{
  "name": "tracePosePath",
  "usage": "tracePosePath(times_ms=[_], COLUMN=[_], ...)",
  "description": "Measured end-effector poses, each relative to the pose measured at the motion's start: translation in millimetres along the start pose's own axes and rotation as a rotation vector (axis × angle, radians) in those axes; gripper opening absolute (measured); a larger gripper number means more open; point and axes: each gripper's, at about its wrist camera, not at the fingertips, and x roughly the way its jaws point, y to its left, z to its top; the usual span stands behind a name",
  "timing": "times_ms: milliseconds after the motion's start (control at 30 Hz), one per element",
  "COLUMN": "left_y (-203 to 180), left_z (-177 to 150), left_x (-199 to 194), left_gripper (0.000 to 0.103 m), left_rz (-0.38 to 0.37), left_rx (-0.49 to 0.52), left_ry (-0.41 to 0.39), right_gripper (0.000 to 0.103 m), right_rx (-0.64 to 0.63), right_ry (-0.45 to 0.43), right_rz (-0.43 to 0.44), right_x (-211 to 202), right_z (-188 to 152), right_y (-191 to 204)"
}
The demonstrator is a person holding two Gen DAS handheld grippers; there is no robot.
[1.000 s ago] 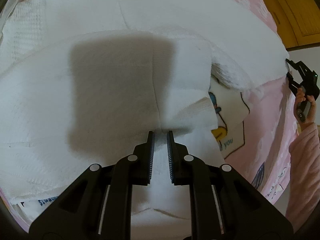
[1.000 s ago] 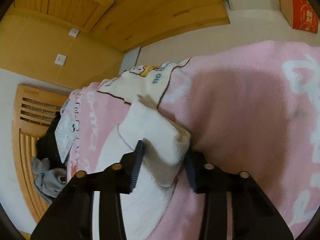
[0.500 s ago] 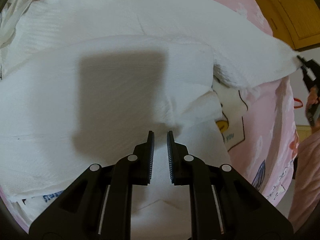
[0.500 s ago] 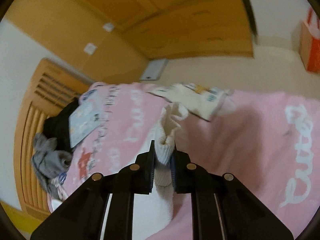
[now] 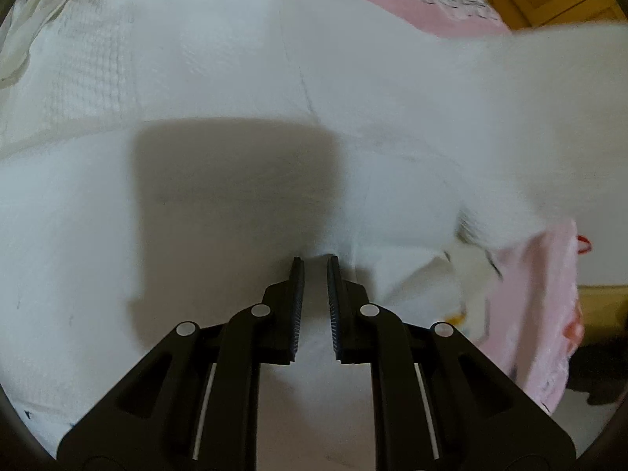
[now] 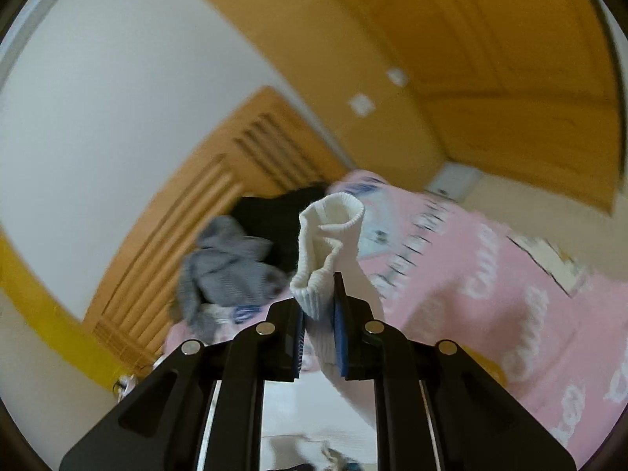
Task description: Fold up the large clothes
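A large white knit sweater (image 5: 196, 78) lies spread over a pink blanket (image 5: 557, 294). My left gripper (image 5: 315, 263) points down at its lower middle, jaws nearly together and pinching a small ridge of the white fabric. One sleeve (image 5: 549, 98) sweeps up, blurred, across the upper right of the left wrist view. In the right wrist view my right gripper (image 6: 318, 290) is shut on that sleeve's ribbed cuff (image 6: 329, 219). The cuff stands up out of the pads, high above the bed, and the rest of the sleeve hangs below.
A grey garment (image 6: 223, 271) and a black one (image 6: 274, 216) are piled by the slatted wooden headboard (image 6: 188, 216). The pink blanket (image 6: 490, 274) covers the bed, with a cream cartoon patch (image 6: 549, 255) on it. A wooden wardrobe (image 6: 490, 59) stands behind.
The right gripper closed on the cuff and rose steeply, rolling as it lifted the sleeve off the bed. The left gripper drifted slightly over the sweater, jaws unchanged.
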Motion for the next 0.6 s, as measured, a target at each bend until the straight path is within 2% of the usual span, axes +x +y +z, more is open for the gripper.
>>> tracePosePath(times_ms=[133,200,233,367,533,600], left_y=[9,19,23,36,24,18], left_z=[14,27,32,41,31,27], left_x=[2,-5,-5,-10,-29,-33], left_gripper=[0.005,0.002,0.002,0.002,0.002,0.002], left_rz=[0.009,0.057,0.057,-0.031,-0.205,-0.244], left_rx=[-0.047,-0.087,-0.095,-0.148,-0.064,-0.057], left_ry=[-0.032,-0.09,-0.095,-0.073,0.007,0.038], right_gripper=[0.012,0.012,0.012,0.012,0.012,0.012], right_rx=[-0.042,-0.071,-0.082,-0.097,-0.069,-0.054], right_ry=[-0.025,-0.031,-0.035,-0.017,0.009,0.018], right_rz=[0.069,0.076,0.067,0.062,0.068,0.076], right_x=[-19,-26,-29,-32,-31,-29], right_z=[18,24,25,24,8,2], right_y=[41,52,56,61,47,40])
